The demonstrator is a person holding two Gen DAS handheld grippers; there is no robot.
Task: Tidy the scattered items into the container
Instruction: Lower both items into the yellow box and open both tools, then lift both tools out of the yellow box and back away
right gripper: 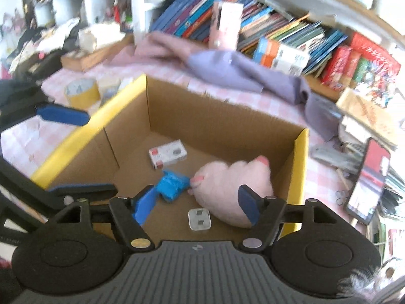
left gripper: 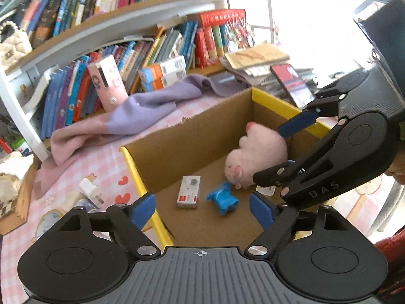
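Inside open brown corrugated-cardboard box [right gripper: 222, 116], yellow-edged: fluffy pink plush toy [right gripper: 227, 185] lying lengthwise toward right wall, small white rectangular carton [right gripper: 168, 154], crumpled blue wrapper [right gripper: 172, 185]; left gripper [left gripper: 202, 207] and right gripper [right gripper: 196, 204] both released, empty.

Cardboard box [left gripper: 177, 136] holds pink plush [left gripper: 255, 162] — both claws open.

Cardboard box [left gripper: 177, 136], brown with yellow-edged rim, open-topped, upright on the pink checked cloth. Inside it, on the floor: pink plush toy [left gripper: 255, 162] lying on its side against one side wall; blue crumpled item [left gripper: 222, 201] just beside the plush; small white carton with red marks [left gripper: 188, 191] lying flat nearer the box's middle; white plug adapter [right gripper: 199, 219] flat, touching the plush. Outside the box, near its yellow corner: second white plug adapter [left gripper: 89, 191] lying tilted on the cloth.
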